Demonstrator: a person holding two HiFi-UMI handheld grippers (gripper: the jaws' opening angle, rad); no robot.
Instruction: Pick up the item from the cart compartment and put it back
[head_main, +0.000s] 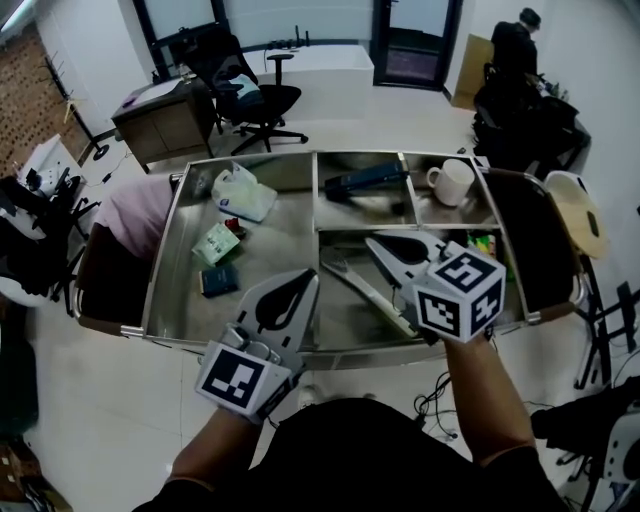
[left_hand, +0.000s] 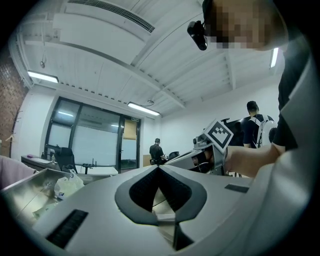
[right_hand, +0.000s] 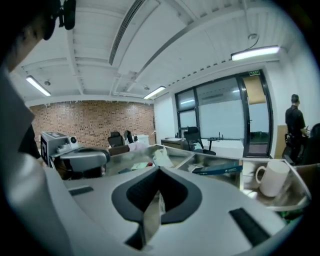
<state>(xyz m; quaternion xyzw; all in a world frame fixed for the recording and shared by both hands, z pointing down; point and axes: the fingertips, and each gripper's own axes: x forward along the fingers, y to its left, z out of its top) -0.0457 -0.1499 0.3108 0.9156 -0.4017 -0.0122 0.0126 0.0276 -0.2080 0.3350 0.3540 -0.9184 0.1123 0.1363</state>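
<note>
A steel cart (head_main: 180, 343) holds several compartments. A dark blue long item (head_main: 365, 181) lies in the far middle one and shows in the right gripper view (right_hand: 220, 169). A white mug (head_main: 452, 182) stands in the far right one. A long pale tool (head_main: 370, 292) lies in the near middle compartment. My left gripper (head_main: 308, 278) hovers over the cart's near edge, its jaws shut and empty (left_hand: 159, 167). My right gripper (head_main: 372, 241) is above the near middle compartment, jaws together with nothing between them (right_hand: 159, 169).
The big left compartment holds a white plastic bag (head_main: 243, 192), a green packet (head_main: 216, 242) and a small dark pouch (head_main: 218, 281). A green item (head_main: 484, 243) lies at the right. An office chair (head_main: 262, 100), a cabinet (head_main: 165, 120) and a person (head_main: 515, 45) are beyond the cart.
</note>
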